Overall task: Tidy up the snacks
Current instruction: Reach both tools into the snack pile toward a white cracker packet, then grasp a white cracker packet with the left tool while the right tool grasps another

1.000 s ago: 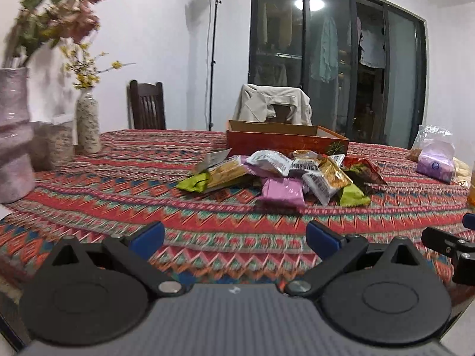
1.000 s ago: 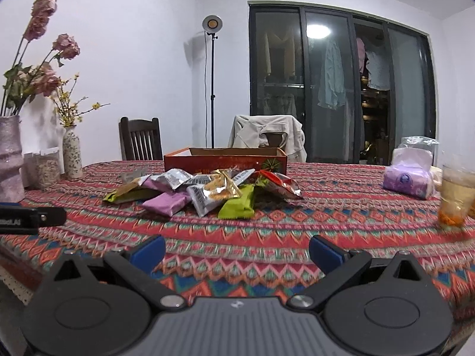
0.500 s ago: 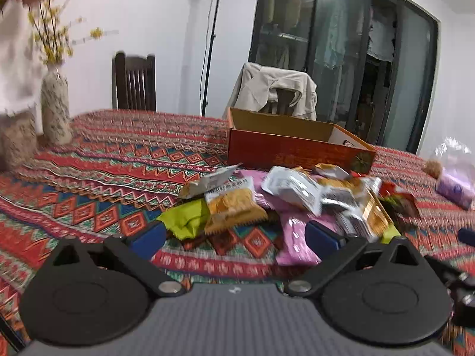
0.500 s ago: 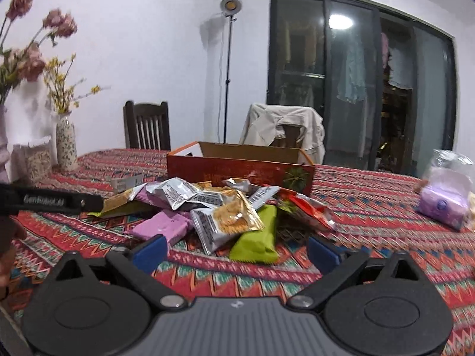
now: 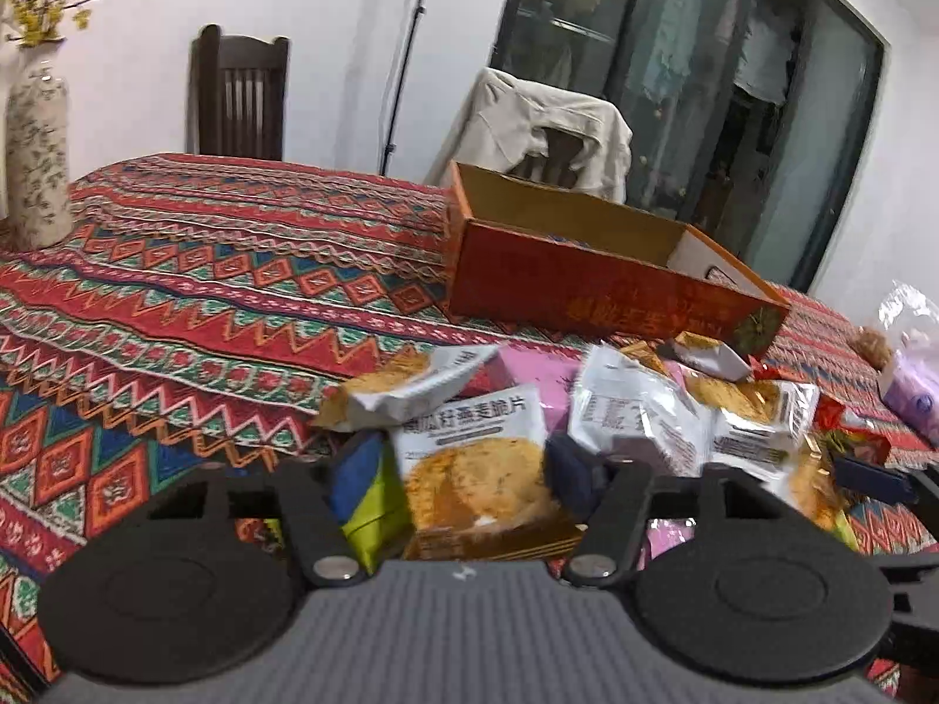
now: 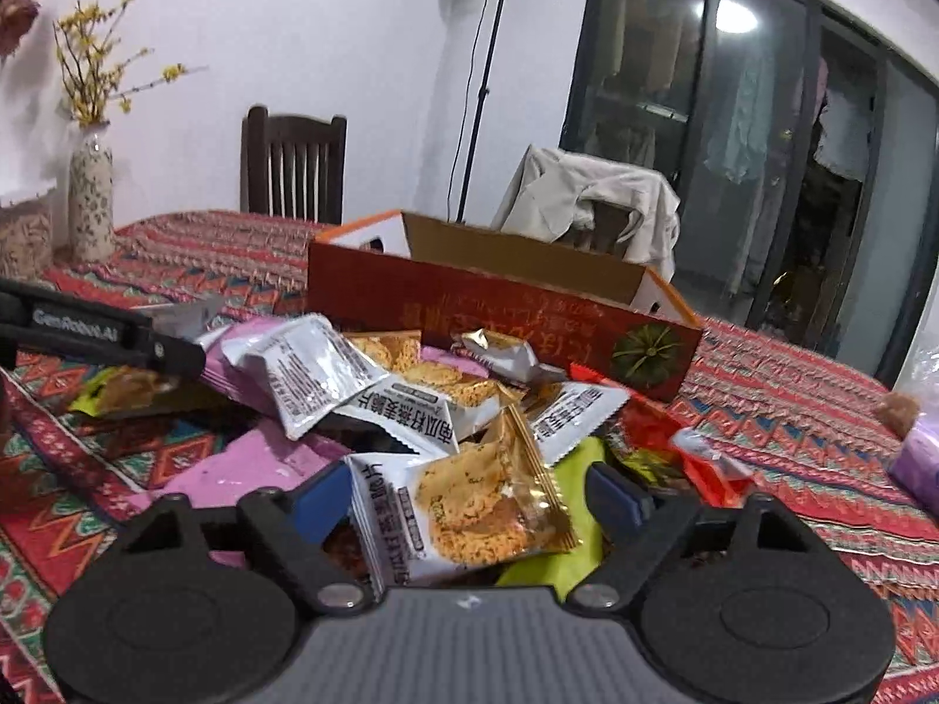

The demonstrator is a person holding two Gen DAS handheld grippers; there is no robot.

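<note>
On the patterned tabletop (image 5: 193, 293), a heap of snack packets is straddled by both grippers in front of an open orange box (image 5: 593, 281).
The left gripper (image 5: 452, 469) is seen with its fingers closing about a white cracker packet (image 5: 475, 457) beside a green packet (image 5: 375, 498); contact of the pads cannot be told. The right gripper (image 6: 469, 498) is likewise closing, a gold-edged cracker packet (image 6: 469, 504) lying between its fingers, not yet pressed. Pink packets (image 6: 258, 463) and a red packet (image 6: 698, 457) are spread around.
</note>
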